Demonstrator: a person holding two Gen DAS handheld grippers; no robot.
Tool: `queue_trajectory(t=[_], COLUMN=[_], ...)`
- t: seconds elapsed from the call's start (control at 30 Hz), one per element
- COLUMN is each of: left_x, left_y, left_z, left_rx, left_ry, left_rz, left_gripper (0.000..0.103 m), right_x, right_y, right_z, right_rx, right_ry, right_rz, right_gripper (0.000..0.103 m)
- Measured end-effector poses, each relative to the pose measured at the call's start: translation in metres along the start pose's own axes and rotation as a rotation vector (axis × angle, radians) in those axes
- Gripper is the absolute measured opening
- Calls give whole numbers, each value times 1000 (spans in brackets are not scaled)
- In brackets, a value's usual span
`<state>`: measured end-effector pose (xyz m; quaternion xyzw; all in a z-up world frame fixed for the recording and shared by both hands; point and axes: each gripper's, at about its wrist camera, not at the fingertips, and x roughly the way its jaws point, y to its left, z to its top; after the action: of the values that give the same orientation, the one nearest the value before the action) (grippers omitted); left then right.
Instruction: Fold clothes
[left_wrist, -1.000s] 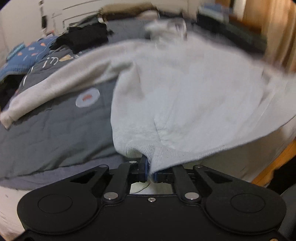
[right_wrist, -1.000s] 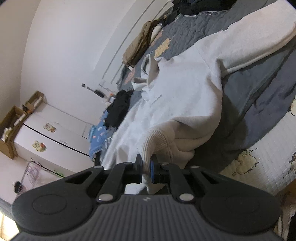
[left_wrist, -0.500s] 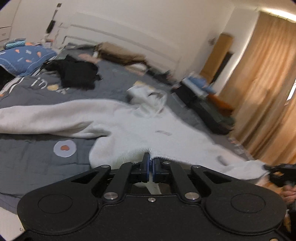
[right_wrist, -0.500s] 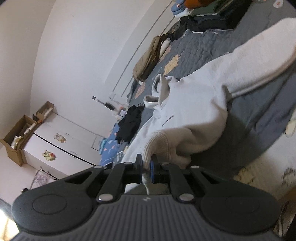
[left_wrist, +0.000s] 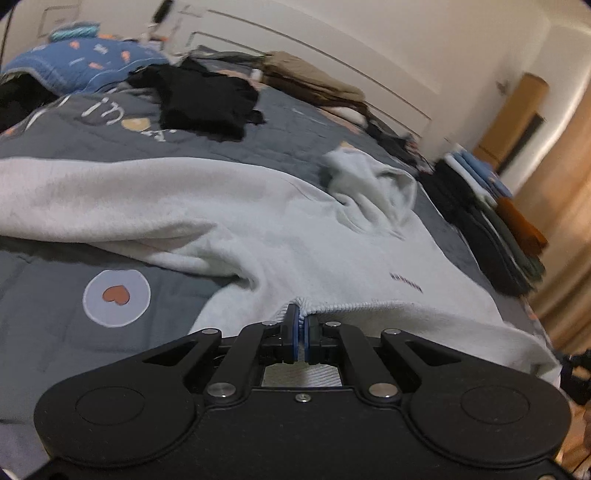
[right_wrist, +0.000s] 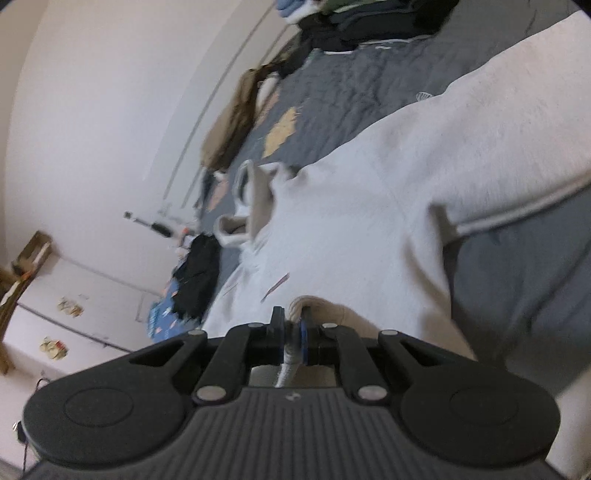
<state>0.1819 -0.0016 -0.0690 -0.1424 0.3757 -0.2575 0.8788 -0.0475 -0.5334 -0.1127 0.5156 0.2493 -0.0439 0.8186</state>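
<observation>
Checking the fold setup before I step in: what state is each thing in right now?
Left tool: shut on the hoodie's ribbed hem.
Right tool: shut on the hoodie's ribbed edge.
Hoodie: spread front up on the bed, unfolded, sleeve stretched out.
Black garment: crumpled, unfolded.
Stacked clothes: folded, piled at the bed's edge.

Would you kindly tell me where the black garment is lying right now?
In the left wrist view, the black garment lies crumpled on the grey quilt, upper left, beyond the white hoodie and beside the blue pillow.

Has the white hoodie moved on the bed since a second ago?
Yes. The white hoodie, earlier lifted and covering the round heart patch, now lies flat beside it on the grey quilt.
</observation>
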Motion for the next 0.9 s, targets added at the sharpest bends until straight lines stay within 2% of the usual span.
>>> queue_trajectory(t=[0.13,0.23,0.3,0.37,0.47,0.57,0.67,0.7,0.73,0.83,0.9], left_x=[39,61,74,79,77,60,40,33,26,7,1], left_y=[7,6,7,13,17,10,2,-1,-4,-14,-22], left_z=[-4,-8,-9,-8,-4,0,3,3,3,2,-3], left_rx=[-19,23,43,17,-17,18,50,63,77,119,159], left_ry=[35,65,81,86,98,60,18,2,-12,-39,-45], left_rz=[37,77,96,96,80,62,26,14,0,-40,-45], left_gripper=[3,3,3,4,4,7,26,39,45,52,56], right_x=[42,73,85,85,84,65,43,39,37,35,42], right_y=[-8,-12,-11,-4,7,23,35,39,43,55,59], right_z=[15,18,19,21,24,31,28,25,20,0,-17], right_rx=[-59,-141,-174,-207,-257,-351,-459,-500,-553,-728,-858], right_ry=[30,63,55,25,-24,-85,-156,-165,-154,-92,-43], right_rz=[-88,-154,-179,-186,-194,-210,-232,-233,-225,-198,-214], right_gripper=[8,9,10,13,25,43,53,54,57,64,66])
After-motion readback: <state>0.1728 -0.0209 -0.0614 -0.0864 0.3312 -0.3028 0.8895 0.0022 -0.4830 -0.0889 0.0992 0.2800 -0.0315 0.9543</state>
